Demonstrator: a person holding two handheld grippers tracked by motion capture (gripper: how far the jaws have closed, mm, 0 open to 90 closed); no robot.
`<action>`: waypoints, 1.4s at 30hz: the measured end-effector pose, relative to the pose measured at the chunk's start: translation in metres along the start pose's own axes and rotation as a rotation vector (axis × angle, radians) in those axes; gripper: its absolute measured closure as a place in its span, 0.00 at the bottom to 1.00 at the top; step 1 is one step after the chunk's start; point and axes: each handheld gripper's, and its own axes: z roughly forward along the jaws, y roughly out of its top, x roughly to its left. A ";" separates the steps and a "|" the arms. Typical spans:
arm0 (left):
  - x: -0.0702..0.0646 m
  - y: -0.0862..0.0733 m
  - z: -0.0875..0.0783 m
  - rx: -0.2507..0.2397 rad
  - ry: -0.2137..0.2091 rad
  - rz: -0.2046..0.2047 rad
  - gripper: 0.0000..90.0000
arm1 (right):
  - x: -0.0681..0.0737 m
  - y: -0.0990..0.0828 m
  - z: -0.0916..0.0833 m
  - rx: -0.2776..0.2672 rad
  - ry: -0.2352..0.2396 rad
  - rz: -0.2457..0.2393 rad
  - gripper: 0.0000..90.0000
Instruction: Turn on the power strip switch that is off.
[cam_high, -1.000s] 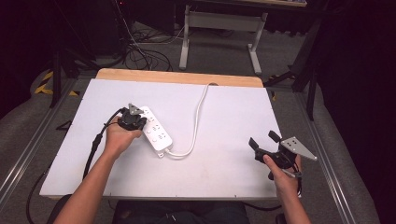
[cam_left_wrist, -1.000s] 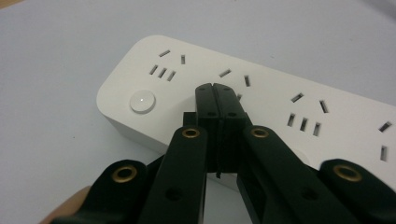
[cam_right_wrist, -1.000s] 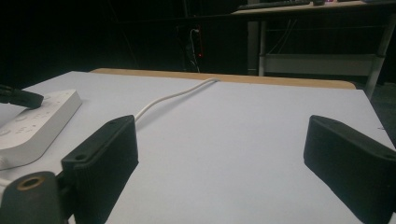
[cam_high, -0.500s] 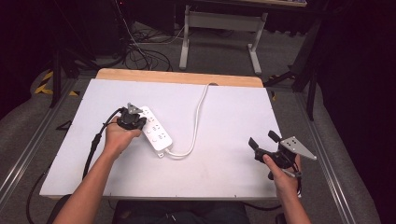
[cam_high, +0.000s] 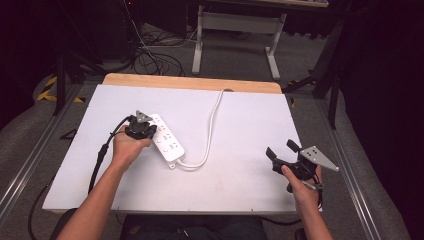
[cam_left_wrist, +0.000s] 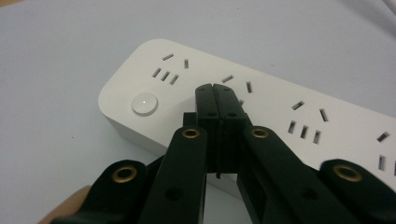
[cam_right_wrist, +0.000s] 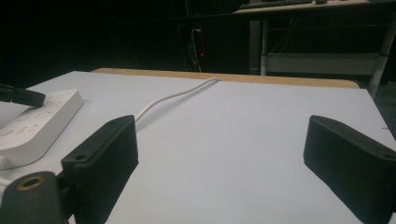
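Power strip (cam_high: 166, 140) sits left of centre in the high view, long axis running from upper left to lower right, its cord (cam_high: 212, 125) looping off to the top edge of the table (cam_high: 240, 190). My left gripper (cam_left_wrist: 218, 100) is clenched on nothing, tips over the strip's socket face — the round button (cam_left_wrist: 144, 103) lies just left of them. I reckon the button is next, a short shift. Right gripper (cam_right_wrist: 219, 140) hangs released at lower right, well apart — the left is far nearer. The button's position is clear in the left gripper view; the high view is too coarse for it.
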 end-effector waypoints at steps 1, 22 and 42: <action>0.000 0.000 0.000 -0.001 0.000 0.000 1.00 | 0.000 0.000 0.000 -0.001 0.001 0.000 0.12; 0.009 0.001 -0.049 -0.354 0.005 -0.101 1.00 | 0.000 0.000 0.002 0.000 0.003 0.002 0.12; 0.035 -0.013 -0.089 -0.482 0.084 -0.199 1.00 | 0.001 0.000 0.005 0.009 0.010 -0.004 0.12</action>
